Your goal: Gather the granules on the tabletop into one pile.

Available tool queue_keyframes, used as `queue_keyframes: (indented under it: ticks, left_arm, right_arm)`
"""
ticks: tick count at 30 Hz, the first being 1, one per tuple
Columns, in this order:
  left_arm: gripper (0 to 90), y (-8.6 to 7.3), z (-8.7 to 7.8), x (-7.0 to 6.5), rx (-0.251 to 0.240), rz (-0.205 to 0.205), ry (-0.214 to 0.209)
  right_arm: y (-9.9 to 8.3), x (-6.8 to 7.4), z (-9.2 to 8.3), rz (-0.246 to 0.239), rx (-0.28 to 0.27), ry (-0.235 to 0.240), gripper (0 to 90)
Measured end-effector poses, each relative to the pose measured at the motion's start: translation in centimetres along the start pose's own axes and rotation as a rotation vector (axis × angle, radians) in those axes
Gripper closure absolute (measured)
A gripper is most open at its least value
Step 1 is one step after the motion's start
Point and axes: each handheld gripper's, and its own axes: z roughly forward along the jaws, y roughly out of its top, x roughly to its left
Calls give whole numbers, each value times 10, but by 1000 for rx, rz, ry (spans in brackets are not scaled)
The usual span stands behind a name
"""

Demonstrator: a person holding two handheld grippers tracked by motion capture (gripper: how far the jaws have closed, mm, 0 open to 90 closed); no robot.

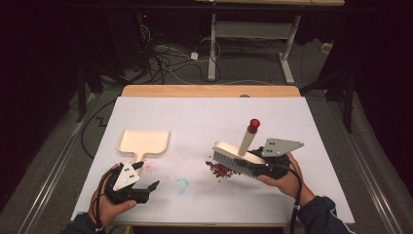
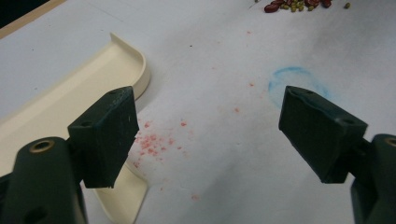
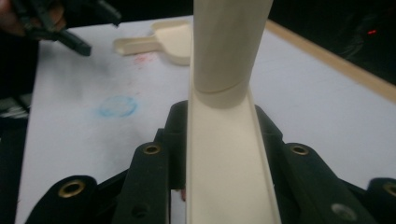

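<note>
From the high view, the right gripper [image 1: 263,165] clamped the cream brush [image 1: 233,156] by its back, bristles on the white table [image 1: 209,117] just right of a small pile of beans [image 1: 219,169], the handle rising up and away to a red cap. The dustpan [image 1: 143,142] lay well to the left, its short handle pointing toward the left gripper [image 1: 141,178], the nearer of the two, which hung released just short of it. In the left gripper view, the jaws stood wide apart, the dustpan [image 2: 60,112] beneath and behind the left-hand jaw, beans [image 2: 294,5] far ahead. In the right gripper view, the jaws pinched the brush [image 3: 224,140], and the dustpan [image 3: 163,42] lay far beyond, across a blue ring mark [image 3: 117,106].
</note>
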Motion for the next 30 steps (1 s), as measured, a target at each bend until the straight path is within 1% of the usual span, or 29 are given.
queue_keyframes:
  ticks: [1, 2, 3, 4, 5, 6, 7, 8, 9, 10, 12, 13, 14, 15, 16, 18, 20, 22, 23, 26, 27, 30]
  left_arm:
    - [193, 0, 0, 0, -1, -1, 0]
    - [193, 0, 0, 0, -2, -2, 1]
    - [193, 0, 0, 0, -2, -4, 1]
    - [193, 0, 0, 0, -4, -3, 1]
    - [193, 1, 0, 0, -4, -3, 1]
    - [193, 1, 0, 0, -4, -2, 1]
    - [193, 1, 0, 0, -5, -2, 0]
    - [193, 1, 0, 0, -5, -1, -1]
    - [193, 2, 0, 0, -4, -1, -1]
    - [195, 2, 0, 0, -5, 0, -1]
    - [197, 2, 1, 0, -5, -2, -2]
    - [197, 2, 1, 1, -5, -3, -3]
    - [197, 2, 1, 1, -6, -6, -3]
    - [197, 2, 1, 1, -7, -7, -3]
    - [198, 2, 1, 1, -7, -8, -3]
    - [197, 2, 1, 1, -6, -9, -3]
    - [198, 2, 1, 0, -6, -6, -2]
    - [198, 2, 1, 0, -5, -1, -2]
    - [198, 2, 1, -1, -6, 0, -2]
    - [198, 2, 1, 0, -5, 0, -3]
    - [198, 2, 1, 0, -4, -1, -3]
    - [199, 1, 1, 1, -4, -1, -4]
  right_arm:
    - [0, 1, -4, 4, -12, -27, 670]
    - [-2, 3, -10, 10, -21, -90, 670]
    - [-3, 4, -12, 8, -16, -128, 670]
    - [-5, 6, -13, -3, -13, -183, 670]
    - [-9, 8, -13, 0, -13, -246, 670]
    - [-12, 9, -12, 13, -1, -280, 671]
    - [-14, 9, -10, 14, 4, -305, 670]
    - [-19, 11, -6, 20, 16, -361, 670]
    - [-22, 10, -2, 31, 35, -394, 670]
    - [-25, 10, 2, 37, 52, -410, 670]
    - [-32, 10, 11, 57, 88, -469, 671]
    - [-35, 10, 15, 76, 106, -484, 671]
    - [-38, 11, 19, 101, 108, -492, 670]
    - [-38, 13, 21, 103, 97, -504, 671]
    - [-37, 16, 24, 117, 102, -512, 671]
    - [-32, 25, 33, 108, 107, -523, 671]
    - [-29, 33, 42, 117, 109, -518, 670]
    - [-26, 41, 53, 98, 112, -541, 670]
    - [-24, 43, 57, 105, 113, -539, 669]
    - [-19, 46, 65, 118, 107, -552, 670]
    - [-17, 46, 67, 129, 103, -557, 670]
    - [-14, 45, 72, 131, 93, -562, 670]
